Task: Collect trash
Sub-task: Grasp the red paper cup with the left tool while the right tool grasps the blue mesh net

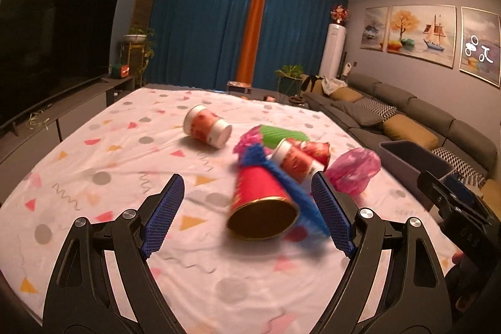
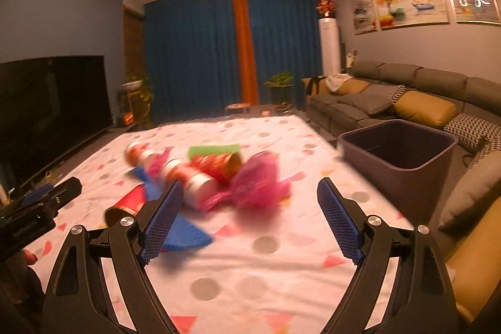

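Litter lies on a table under a white confetti-print cloth (image 1: 125, 165). A red tube with a gold rim (image 1: 261, 208) lies closest, across a blue paper piece (image 1: 281, 177). Behind it are red-and-white paper cups (image 1: 208, 127) (image 1: 297, 160), a green sheet (image 1: 281, 135) and a crumpled pink wrapper (image 1: 355, 168). My left gripper (image 1: 247, 193) is open just short of the red tube, with nothing gripped. My right gripper (image 2: 250, 199) is open before the pink wrapper (image 2: 260, 183) and a cup (image 2: 191, 177). A dark grey bin (image 2: 397, 158) stands at the table's right edge.
A grey sofa (image 2: 407, 102) with yellow and patterned cushions runs along the right wall. A large dark TV (image 1: 53, 43) on a low cabinet stands left. Blue and orange curtains, potted plants and a white standing air conditioner (image 1: 333, 49) are at the far end.
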`<state>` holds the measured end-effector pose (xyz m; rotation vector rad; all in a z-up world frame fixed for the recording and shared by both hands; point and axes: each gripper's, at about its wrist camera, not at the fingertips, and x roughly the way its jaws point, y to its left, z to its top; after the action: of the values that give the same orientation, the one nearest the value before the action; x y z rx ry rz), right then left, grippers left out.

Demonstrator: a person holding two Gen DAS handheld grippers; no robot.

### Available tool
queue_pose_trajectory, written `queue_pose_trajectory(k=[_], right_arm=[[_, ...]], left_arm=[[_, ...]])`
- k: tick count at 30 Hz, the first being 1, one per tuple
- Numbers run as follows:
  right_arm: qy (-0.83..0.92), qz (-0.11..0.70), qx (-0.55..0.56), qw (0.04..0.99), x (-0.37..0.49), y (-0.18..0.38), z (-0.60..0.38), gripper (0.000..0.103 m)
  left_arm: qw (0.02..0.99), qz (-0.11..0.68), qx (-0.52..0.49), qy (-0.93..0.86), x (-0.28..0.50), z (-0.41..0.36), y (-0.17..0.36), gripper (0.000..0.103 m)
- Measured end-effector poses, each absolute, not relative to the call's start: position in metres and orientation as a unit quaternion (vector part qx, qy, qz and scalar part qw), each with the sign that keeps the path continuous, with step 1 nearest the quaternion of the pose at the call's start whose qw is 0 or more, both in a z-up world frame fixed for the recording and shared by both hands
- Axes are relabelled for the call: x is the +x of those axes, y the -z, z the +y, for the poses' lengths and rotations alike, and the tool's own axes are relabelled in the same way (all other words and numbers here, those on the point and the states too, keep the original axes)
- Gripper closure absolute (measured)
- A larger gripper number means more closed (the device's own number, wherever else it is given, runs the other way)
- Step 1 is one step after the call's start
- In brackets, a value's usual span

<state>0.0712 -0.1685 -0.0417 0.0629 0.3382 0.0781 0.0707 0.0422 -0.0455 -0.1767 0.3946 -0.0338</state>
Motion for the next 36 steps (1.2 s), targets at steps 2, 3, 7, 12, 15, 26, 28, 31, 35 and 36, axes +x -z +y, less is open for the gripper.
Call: queue_pose_trajectory(k=[2, 3, 7, 12, 15, 26, 28, 31, 35, 36], right_arm=[[-0.047, 0.17, 0.022, 0.984, 0.073, 0.042, -0.157, 0.018], [-0.049, 0.17, 0.019, 0.984, 0.073, 0.042, -0.153, 0.018], [-0.056, 0.172, 0.007, 0.983, 0.076, 0.044, -0.139, 0.018], [-0.058, 0.178, 0.003, 0.982, 0.078, 0.05, -0.134, 0.018], [-0.059, 0.183, 0.001, 0.981, 0.082, 0.053, -0.132, 0.018], [-0.074, 0.203, -0.013, 0.976, 0.094, 0.061, -0.121, 0.018], [-0.078, 0.209, -0.017, 0.975, 0.095, 0.065, -0.118, 0.019], [-0.082, 0.217, -0.027, 0.972, 0.1, 0.069, -0.112, 0.023], [-0.092, 0.233, -0.032, 0.968, 0.11, 0.074, -0.103, 0.028], [-0.096, 0.236, -0.034, 0.966, 0.112, 0.076, -0.1, 0.028]], left_arm=[[0.975, 0.201, -0.089, 0.018, 0.071, 0.049, 0.05, 0.021], [0.975, 0.202, -0.089, 0.018, 0.071, 0.05, 0.051, 0.021], [0.972, 0.214, -0.093, 0.023, 0.074, 0.056, 0.059, 0.022], [0.968, 0.233, -0.082, 0.032, 0.083, 0.053, 0.068, 0.026], [0.964, 0.252, -0.071, 0.034, 0.092, 0.049, 0.073, 0.031], [0.943, 0.328, -0.033, 0.045, 0.134, 0.038, 0.088, 0.063], [0.94, 0.335, -0.038, 0.05, 0.139, 0.038, 0.09, 0.07], [0.936, 0.343, -0.053, 0.06, 0.147, 0.041, 0.093, 0.088], [0.933, 0.345, -0.073, 0.069, 0.151, 0.045, 0.094, 0.101], [0.933, 0.344, -0.077, 0.07, 0.151, 0.046, 0.094, 0.101]])
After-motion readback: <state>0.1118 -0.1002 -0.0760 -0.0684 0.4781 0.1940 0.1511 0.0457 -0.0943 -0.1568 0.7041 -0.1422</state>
